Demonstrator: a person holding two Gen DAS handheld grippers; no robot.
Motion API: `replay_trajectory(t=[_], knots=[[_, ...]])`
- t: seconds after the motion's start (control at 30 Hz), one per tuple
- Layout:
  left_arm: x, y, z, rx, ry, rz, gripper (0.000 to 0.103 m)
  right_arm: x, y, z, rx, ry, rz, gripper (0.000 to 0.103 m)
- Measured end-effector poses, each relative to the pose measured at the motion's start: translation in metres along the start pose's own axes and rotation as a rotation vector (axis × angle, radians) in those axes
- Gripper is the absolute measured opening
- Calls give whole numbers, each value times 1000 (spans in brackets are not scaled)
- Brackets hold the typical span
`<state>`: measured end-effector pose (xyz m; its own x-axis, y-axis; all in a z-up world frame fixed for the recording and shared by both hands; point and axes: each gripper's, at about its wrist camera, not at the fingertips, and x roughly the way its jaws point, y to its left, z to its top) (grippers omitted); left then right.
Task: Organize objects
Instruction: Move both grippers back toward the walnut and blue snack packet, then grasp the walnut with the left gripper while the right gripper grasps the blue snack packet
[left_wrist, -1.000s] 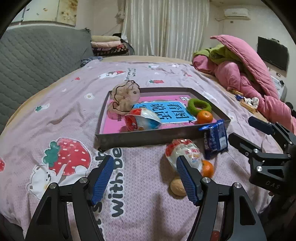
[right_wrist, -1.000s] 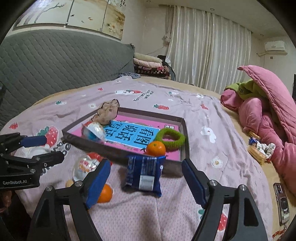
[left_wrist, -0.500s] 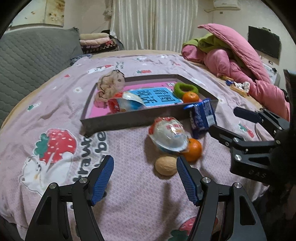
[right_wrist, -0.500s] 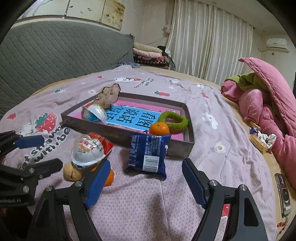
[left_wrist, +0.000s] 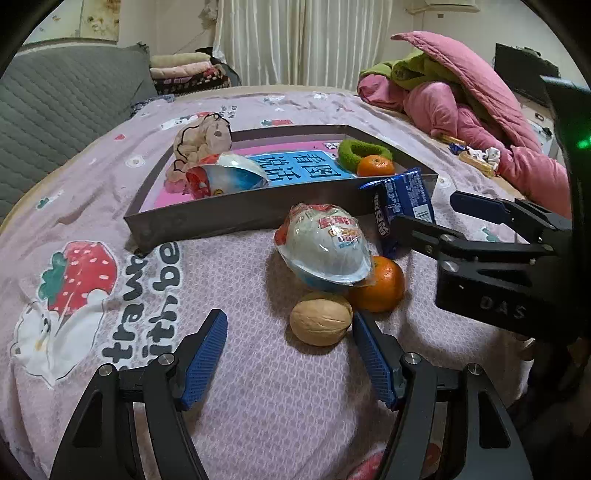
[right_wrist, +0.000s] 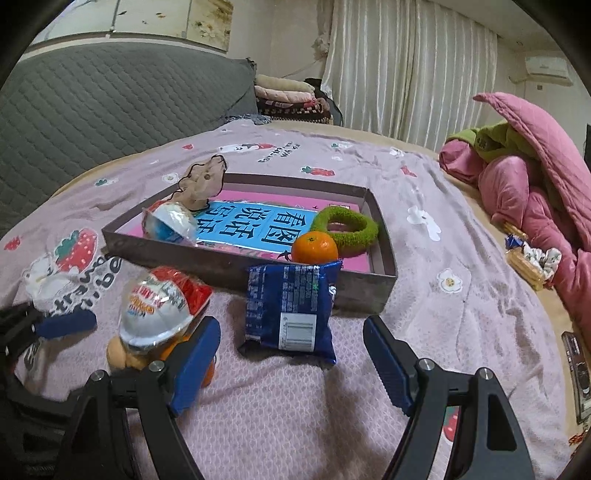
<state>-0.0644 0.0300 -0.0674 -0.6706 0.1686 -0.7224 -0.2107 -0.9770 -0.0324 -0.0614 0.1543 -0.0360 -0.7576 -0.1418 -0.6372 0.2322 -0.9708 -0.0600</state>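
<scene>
A grey tray (left_wrist: 236, 218) (right_wrist: 354, 291) on the bed holds a pink and blue book, a plush toy (left_wrist: 201, 142), a wrapped egg toy (left_wrist: 225, 177), a green ring (right_wrist: 345, 230) and an orange (right_wrist: 314, 248). In front of it lie a second wrapped egg toy (left_wrist: 325, 247) (right_wrist: 159, 310), an orange (left_wrist: 382, 284), a walnut (left_wrist: 320, 323) and a blue snack packet (right_wrist: 291, 308) (left_wrist: 402, 203) leaning on the tray. My left gripper (left_wrist: 290, 354) is open just before the walnut. My right gripper (right_wrist: 291, 365) is open just before the blue packet.
The bed has a pink strawberry-print sheet (left_wrist: 110, 295). A pile of pink and green quilts (left_wrist: 461, 96) lies at the right. A grey padded headboard (right_wrist: 92, 103) stands at the left, with folded blankets (right_wrist: 288, 96) and curtains behind.
Both grippers have moved forward and lower toward the loose items in front of the tray. The walnut now sits near my left gripper's right finger. Both stay open.
</scene>
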Motion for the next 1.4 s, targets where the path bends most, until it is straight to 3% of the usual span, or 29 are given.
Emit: replay_trajectory(t=[0.43, 0.6, 0.8, 0.97, 1.4], knots=[[14, 3, 5, -10, -1, -8, 72, 21, -6, 7, 62, 26, -12, 79], [18, 3, 7, -14, -2, -7, 72, 26, -4, 7, 56, 39, -15, 74], [20, 3, 8, -19, -3, -23, 58, 31, -1, 6, 45, 49, -10, 54], [18, 4, 8, -26, -10, -64, 34, 30, 3, 6, 32, 45, -6, 53], [-8, 23, 22, -84, -55, -67, 34, 5, 0, 15, 39, -47, -2, 52]])
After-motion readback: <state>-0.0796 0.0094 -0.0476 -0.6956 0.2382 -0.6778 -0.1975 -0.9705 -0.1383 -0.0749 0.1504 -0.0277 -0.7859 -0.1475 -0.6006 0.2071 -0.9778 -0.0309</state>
